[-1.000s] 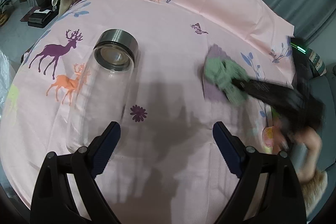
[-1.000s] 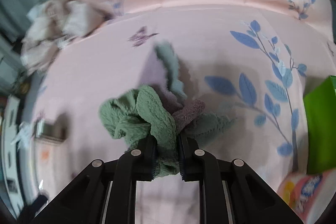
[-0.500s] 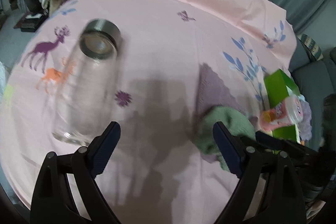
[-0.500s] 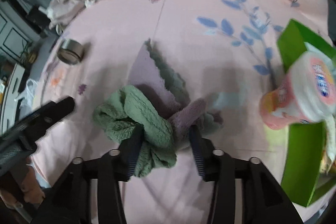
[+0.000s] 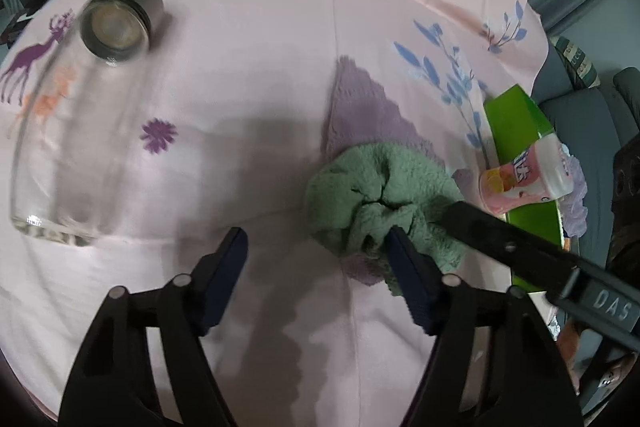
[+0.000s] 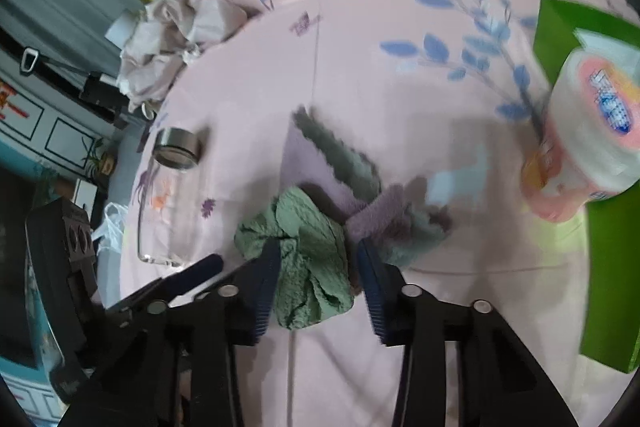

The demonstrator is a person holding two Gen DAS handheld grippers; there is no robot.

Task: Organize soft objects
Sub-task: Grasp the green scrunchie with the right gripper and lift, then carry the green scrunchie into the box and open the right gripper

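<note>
Covering the table, a pink printed sheet [image 5: 256, 27] carries everything in question. A glass jar [image 5: 76, 115] lies on its side toward the sheet's left edge, steel-rimmed mouth toward the far edge. A green box [image 6: 600, 267] with a pink-labelled roll [image 6: 592, 131] sits at the right edge. A crumpled beige cloth [image 6: 176, 35] occupies the far left corner.

The task's thing is a bunched green towel [image 5: 380, 195] lying on a flat purple towel [image 5: 368, 115], right of the sheet's centre. The purple towel's long axis runs from the near edge toward the far edge.

The right gripper [image 6: 318, 263] straddles the green bunch, its jaws closing with the cloth between them; whether the pads already press I cannot tell. The left gripper [image 5: 318, 239] is closing at middling width, nothing squarely between its jaws; its right finger touches the bunch's near-left edge. The towel lies to the right of the left gripper's line, so the right gripper is judged better placed.
</note>
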